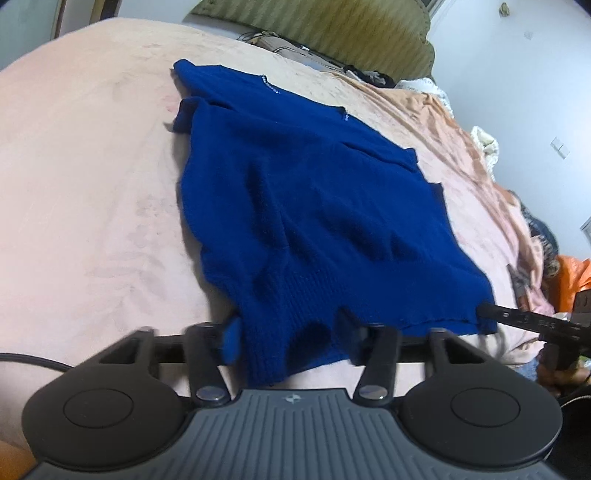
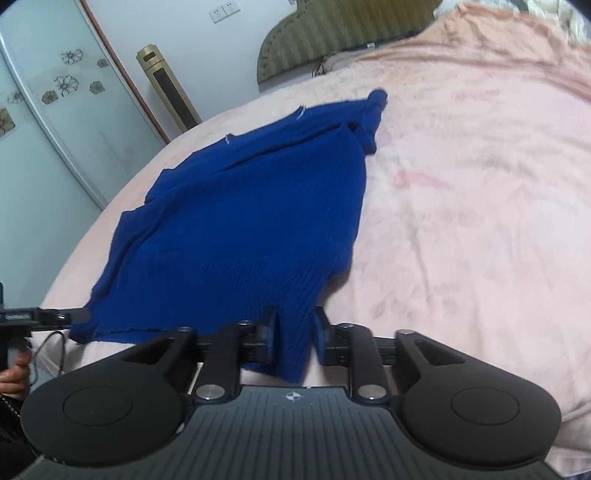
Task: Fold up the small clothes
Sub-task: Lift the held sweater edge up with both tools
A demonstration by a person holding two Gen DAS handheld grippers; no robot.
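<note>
A pink blanket (image 1: 92,192) covers the bed, an olive headboard (image 2: 332,33) at twelve o'clock. On it lies the blue sweater (image 1: 303,206) (knit, sleeves folded in), its near hem between both tools' parted jaws: left gripper (image 1: 291,338) and right gripper (image 2: 293,330), neither pinching.

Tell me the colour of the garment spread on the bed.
Deep royal blue knit garment, shown best in the right wrist view.

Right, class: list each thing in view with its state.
Blue knit sweater: laid out on the blanket, rumpled.
Left gripper: open, sweater hem between its fingers.
Right gripper: open, sweater hem between its fingers.
Pink blanket: spread over the bed, creased.
</note>
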